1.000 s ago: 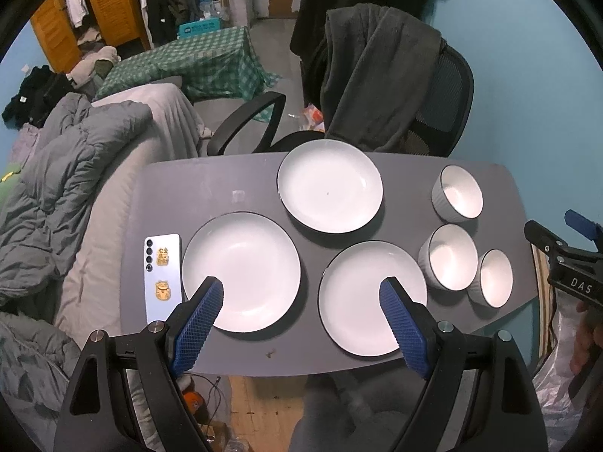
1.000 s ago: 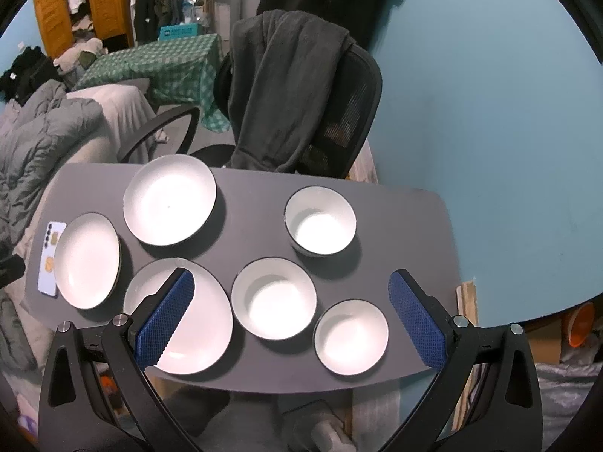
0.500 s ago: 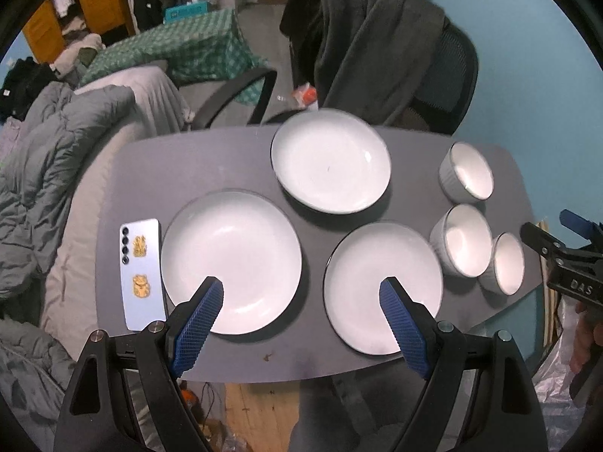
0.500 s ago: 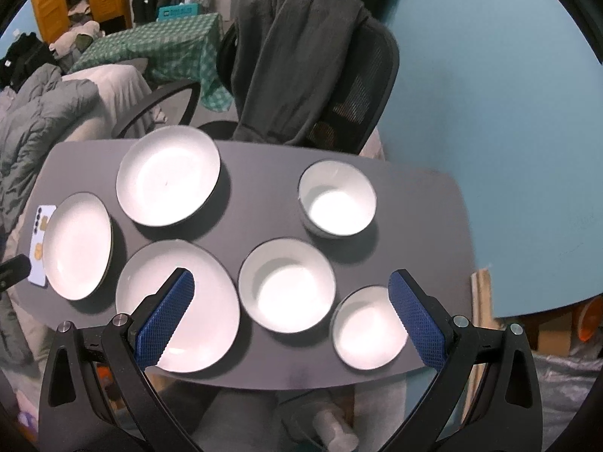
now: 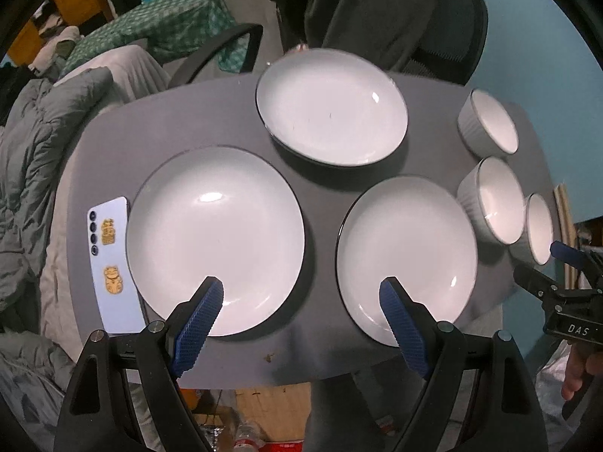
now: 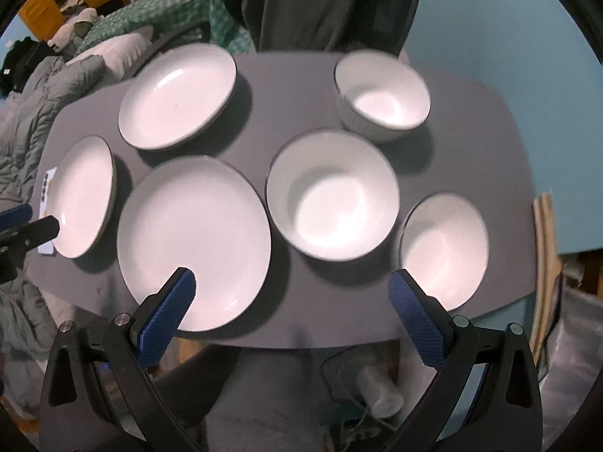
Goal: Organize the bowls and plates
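Note:
Three white plates lie on the grey table (image 5: pixel 181 120): a near-left plate (image 5: pixel 215 239), a far plate (image 5: pixel 331 105) and a near-right plate (image 5: pixel 407 256). Three white bowls stand in a line along the right end: far bowl (image 6: pixel 382 96), middle bowl (image 6: pixel 331 194), near bowl (image 6: pixel 444 248). My left gripper (image 5: pixel 300 284) hangs open above the front edge, its fingers over the two near plates. My right gripper (image 6: pixel 292 277) is open too, spanning the near-right plate (image 6: pixel 192 241) and the near bowl. Neither holds anything.
A pale blue phone (image 5: pixel 109 263) lies at the table's left end beside the near-left plate. An office chair (image 5: pixel 433 30) draped with a dark garment stands behind the table. A bed with a grey duvet (image 5: pixel 34 143) is on the left, a blue wall on the right.
Both grippers have come lower and closer to the table, so plates and bowls look larger. Both stay open; no dish has moved.

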